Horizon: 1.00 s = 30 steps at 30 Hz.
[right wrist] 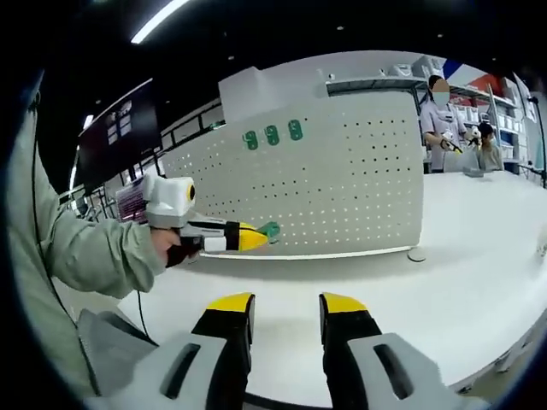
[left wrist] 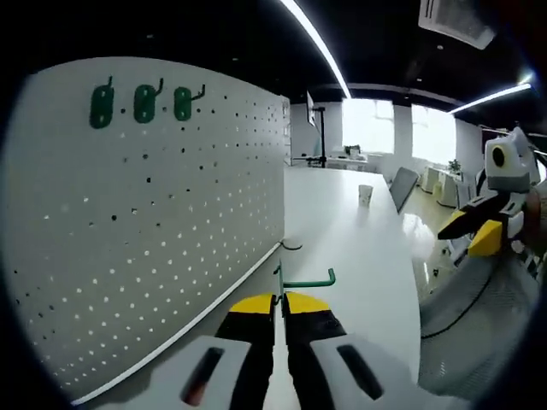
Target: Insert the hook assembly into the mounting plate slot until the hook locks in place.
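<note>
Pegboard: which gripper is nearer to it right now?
Left. The left gripper holds the green hook close in front of the pegboard, near its bottom edge. The right gripper hangs open further back over the white table, holding nothing.

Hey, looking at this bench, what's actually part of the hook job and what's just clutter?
Job:
- green metal hook, clamped in left gripper
- white perforated pegboard
- three green hooks already mounted
- right gripper, open

Lying about:
- white paper cup
- laptop
- wall monitor

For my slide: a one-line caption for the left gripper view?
Left claw shut on a green hook, facing a white pegboard already carrying three green hooks.
</note>
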Available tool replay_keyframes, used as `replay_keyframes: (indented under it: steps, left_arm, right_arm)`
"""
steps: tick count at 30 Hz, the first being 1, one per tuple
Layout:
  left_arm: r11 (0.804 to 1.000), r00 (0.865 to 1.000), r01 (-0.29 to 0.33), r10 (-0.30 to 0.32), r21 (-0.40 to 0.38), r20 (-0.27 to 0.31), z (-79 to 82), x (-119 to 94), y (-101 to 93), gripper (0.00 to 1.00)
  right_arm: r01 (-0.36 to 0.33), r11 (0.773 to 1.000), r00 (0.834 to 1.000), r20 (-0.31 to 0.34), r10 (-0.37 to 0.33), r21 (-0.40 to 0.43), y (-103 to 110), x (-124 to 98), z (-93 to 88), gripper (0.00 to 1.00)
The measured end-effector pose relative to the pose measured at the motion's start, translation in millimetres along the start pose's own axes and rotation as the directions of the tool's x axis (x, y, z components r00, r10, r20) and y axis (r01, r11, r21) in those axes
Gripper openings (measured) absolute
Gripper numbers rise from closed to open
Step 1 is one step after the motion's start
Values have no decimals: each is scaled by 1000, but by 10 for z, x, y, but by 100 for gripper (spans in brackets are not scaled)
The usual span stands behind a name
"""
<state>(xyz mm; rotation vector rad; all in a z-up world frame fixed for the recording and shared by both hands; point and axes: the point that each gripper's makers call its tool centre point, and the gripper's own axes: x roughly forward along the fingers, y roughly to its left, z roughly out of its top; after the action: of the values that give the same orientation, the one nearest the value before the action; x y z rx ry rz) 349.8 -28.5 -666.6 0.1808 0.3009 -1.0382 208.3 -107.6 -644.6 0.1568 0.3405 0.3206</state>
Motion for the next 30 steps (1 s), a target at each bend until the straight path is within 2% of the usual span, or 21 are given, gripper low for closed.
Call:
replay_keyframes:
  steps: [16, 22, 30]
  left_arm:
    - [999, 998, -34, 34, -1, 59, 173, -422, -199, 3]
    - [998, 993, -51, 54, -25, 108, 294, -549, -266, 3]
    - [995, 987, -81, 88, -53, 133, 325, -716, -326, 3]
  right_arm:
    - [-46, 997, 998, 40, 48, -61, 241, -96, 201, 28]
    - [-64, 994, 996, 59, 70, -88, 296, -96, 332, 28]
    - [-93, 989, 992, 79, 103, -113, 388, -59, 465, 28]
